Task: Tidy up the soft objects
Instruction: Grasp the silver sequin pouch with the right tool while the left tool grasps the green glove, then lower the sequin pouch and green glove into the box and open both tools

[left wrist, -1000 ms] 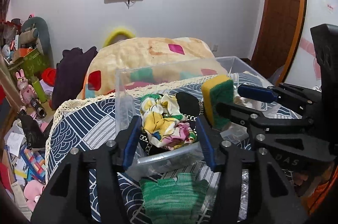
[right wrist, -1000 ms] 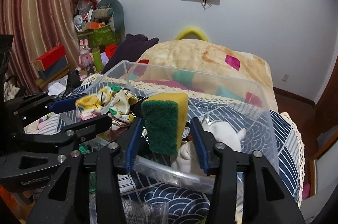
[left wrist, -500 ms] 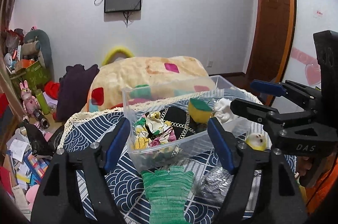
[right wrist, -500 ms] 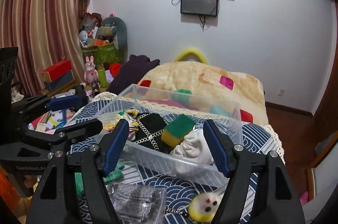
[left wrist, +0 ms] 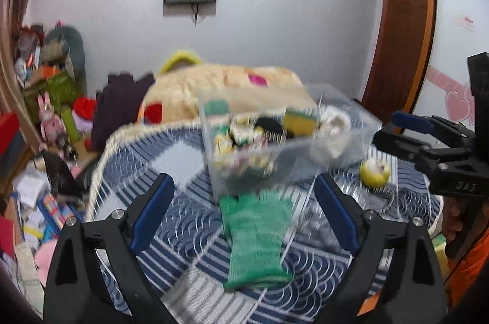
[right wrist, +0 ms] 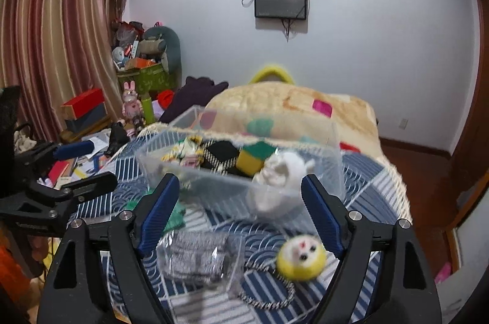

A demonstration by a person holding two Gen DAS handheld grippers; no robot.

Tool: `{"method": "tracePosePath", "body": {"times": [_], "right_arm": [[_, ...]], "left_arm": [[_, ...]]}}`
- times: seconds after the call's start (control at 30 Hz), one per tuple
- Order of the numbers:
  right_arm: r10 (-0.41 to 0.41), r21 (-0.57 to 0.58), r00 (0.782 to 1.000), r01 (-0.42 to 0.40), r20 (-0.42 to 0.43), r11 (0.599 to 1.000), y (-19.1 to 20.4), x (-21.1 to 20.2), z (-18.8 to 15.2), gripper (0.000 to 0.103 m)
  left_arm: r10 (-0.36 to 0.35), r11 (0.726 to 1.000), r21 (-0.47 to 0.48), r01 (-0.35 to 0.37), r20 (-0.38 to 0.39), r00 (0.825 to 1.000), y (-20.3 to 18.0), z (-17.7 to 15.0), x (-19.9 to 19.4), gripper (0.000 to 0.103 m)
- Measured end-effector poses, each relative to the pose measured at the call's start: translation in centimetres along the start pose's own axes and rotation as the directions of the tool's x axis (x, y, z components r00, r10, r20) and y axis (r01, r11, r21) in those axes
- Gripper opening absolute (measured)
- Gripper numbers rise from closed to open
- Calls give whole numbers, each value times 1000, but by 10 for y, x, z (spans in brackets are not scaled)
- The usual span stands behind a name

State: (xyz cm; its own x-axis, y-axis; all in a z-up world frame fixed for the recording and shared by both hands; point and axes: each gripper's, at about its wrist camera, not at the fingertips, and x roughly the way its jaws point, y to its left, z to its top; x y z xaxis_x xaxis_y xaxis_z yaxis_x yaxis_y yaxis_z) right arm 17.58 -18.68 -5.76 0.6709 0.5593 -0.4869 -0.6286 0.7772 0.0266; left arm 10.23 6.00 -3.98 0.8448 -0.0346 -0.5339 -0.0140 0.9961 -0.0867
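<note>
Left gripper (left wrist: 244,201): jaws spread wide, nothing between them; held back from the surface, above the near end of the green glove.
Right gripper (right wrist: 240,212): jaws spread wide, gripping nothing; also seen at the right edge of the left wrist view.
Clear bin (right wrist: 305,198): stands on the blue patterned cloth (left wrist: 180,220), toward its far side, open at the top.
Bin contents: yellow-green sponge (right wrist: 253,159), white soft toy (right wrist: 281,171) against the right wall, floral cloth (right wrist: 186,152) at the left, a black item (right wrist: 221,151) between them.
Green glove (left wrist: 256,241): flat on the cloth, just in front of the bin, fingers toward it.
Grey item in clear wrap (right wrist: 195,256): on the cloth near the right gripper, beside the glove.
Yellow ball toy (right wrist: 301,258): on the cloth, right of the wrapped item, apart from the bin; a dark chain (right wrist: 269,296) lies by it.
Edges: fringed cloth edge runs along the left and far sides; the floor clutter lies beyond the left edge.
Open room: bare cloth left of the bin and glove.
Hard to make out: both views are motion-blurred; the black item cannot be identified; bin floor hidden by its contents.
</note>
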Motion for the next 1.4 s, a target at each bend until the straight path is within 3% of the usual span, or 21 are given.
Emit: {"method": "tracePosePath", "body": {"times": [0.23,0.5,0.57,0.67,0.73,0.87,0.93,1.0,1.1,1.4], "right_arm": [[35,22,995,-33,-91,999,7,18,-29,80],[80,36,979,-75,-187,997,21,36,-53,80],[88,38,977,-82,-195,996,23,37,-55,80],[78,22,976,-75,-206,997,25,40,-57,80],[66,5,975,-67,-210,998,28,41,-59,80],[18,-72,978,-34,-208,997,35,39,-60,58],[17,-83,979,-34,-203,996,35,37,-61,55],[15,-85,980,-32,-196,996,35,36,-61,44],[30,-47,983,-39,-180,998,28,33,-57,35],[53,46,992,-48,-112,998,8,11,-48,31]], "left_arm": [[-40,996,-80,30,-130,991,9,-39,27,94],[-54,993,-116,34,-176,983,9,-62,46,92],[-84,989,-135,61,-173,981,9,-65,48,85],[-53,993,-110,36,-155,986,7,-68,49,66],[-55,994,-97,40,-151,987,5,-68,48,48],[-70,995,-79,59,-144,987,4,-66,41,35],[-69,995,-78,59,-140,988,4,-67,38,29],[-71,994,-87,60,-139,988,6,-68,35,25],[-65,995,-84,54,-131,989,6,-67,28,19],[-44,998,-51,41,-44,998,5,-51,-3,18]]}}
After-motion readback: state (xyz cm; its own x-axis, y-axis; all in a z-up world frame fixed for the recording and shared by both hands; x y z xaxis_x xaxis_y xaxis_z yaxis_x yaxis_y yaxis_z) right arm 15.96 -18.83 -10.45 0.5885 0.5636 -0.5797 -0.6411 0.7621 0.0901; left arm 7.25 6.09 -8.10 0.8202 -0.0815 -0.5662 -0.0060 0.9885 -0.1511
